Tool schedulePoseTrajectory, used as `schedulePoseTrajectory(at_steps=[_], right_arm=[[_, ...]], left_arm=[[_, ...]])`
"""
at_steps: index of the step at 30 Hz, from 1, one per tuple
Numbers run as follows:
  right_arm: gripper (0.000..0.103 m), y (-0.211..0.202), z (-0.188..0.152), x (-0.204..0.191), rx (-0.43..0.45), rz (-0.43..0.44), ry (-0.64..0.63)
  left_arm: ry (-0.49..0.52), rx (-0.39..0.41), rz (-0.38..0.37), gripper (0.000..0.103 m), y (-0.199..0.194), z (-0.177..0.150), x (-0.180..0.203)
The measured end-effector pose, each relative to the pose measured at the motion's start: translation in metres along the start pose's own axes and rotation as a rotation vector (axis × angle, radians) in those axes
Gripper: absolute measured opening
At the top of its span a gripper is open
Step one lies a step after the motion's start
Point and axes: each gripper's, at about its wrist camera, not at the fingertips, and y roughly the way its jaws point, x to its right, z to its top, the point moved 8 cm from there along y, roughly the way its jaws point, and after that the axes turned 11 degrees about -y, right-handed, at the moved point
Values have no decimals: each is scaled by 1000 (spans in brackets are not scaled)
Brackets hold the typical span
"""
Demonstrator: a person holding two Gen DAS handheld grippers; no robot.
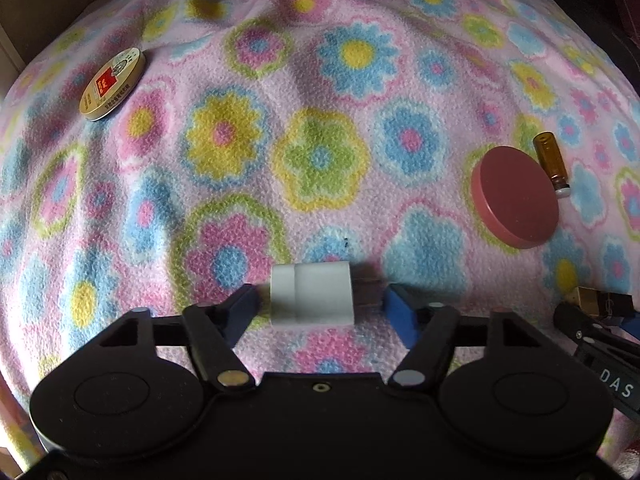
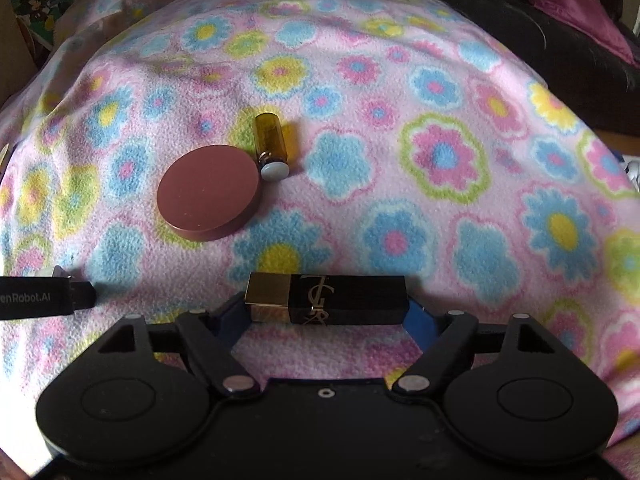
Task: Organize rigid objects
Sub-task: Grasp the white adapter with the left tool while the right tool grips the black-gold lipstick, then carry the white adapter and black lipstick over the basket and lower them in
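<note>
In the left wrist view my left gripper [image 1: 318, 304] stands open around a small white block [image 1: 312, 294] that lies on the flowered blanket [image 1: 320, 152], with gaps on both sides. In the right wrist view my right gripper [image 2: 326, 308] is shut on a black and gold lipstick case [image 2: 326, 299], held crosswise between the blue pads. A dark red round lid [image 2: 208, 192] and an amber vial [image 2: 271, 146] with a grey stopper lie side by side ahead. Both also show in the left wrist view: the lid [image 1: 514, 196] and the vial [image 1: 551, 162]. A gold round tin [image 1: 112, 83] lies far left.
The pink flowered blanket [image 2: 400, 160] covers a soft, uneven surface. The left gripper's body [image 2: 44, 296] shows at the left edge of the right wrist view. Dark fabric [image 2: 560, 40] lies beyond the blanket's far right edge. A box [image 2: 36, 8] stands at the far left.
</note>
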Motion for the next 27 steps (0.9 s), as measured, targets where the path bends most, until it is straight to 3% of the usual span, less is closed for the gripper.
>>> schedulePoseTrajectory(at_steps=[9,16,22,27], right_arm=[[81,-15,-5,1,15,14,14],[81,-59,-22,-2,17,101,28],[81,-114,-74,-15,-10,186,-6],[81,-150,-129,-23,-63,188,-58]], left_arm=[[-8,6,-18,53,-31,-11,-8],[-11,7,-15,53,-81,-45,-24],[19,15,24,53,-121,-97,-33],[22,-6,9,53,-141,-145,-37]])
